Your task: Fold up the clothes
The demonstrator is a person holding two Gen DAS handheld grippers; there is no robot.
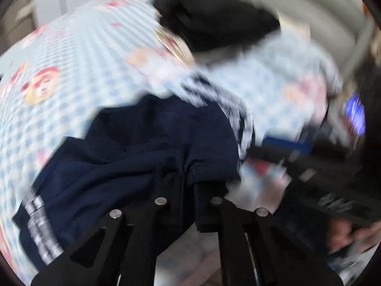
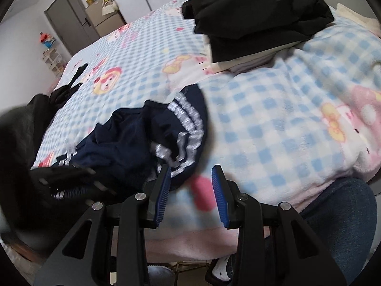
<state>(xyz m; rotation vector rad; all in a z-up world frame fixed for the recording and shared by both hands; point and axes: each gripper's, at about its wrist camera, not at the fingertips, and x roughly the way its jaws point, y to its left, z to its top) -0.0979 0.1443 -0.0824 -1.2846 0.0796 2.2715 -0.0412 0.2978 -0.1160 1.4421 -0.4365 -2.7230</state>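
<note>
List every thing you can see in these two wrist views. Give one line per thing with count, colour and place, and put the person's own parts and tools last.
navy garment: one, navy with white stripes, crumpled at the near edge of the bed.
blanket: one, blue and white check with cartoon prints, covering the bed.
black clothes: one pile, black, far side of the bed.
dark items: some, black, left part of the bed; too small to identify.
door: one, grey, back left wall.
cabinet: one, grey, beside the door.
left gripper: one, black, shut on the navy garment.
right gripper: one, black with blue pads, open above the blanket's edge.
leg: one, blue denim, lower right.
</note>
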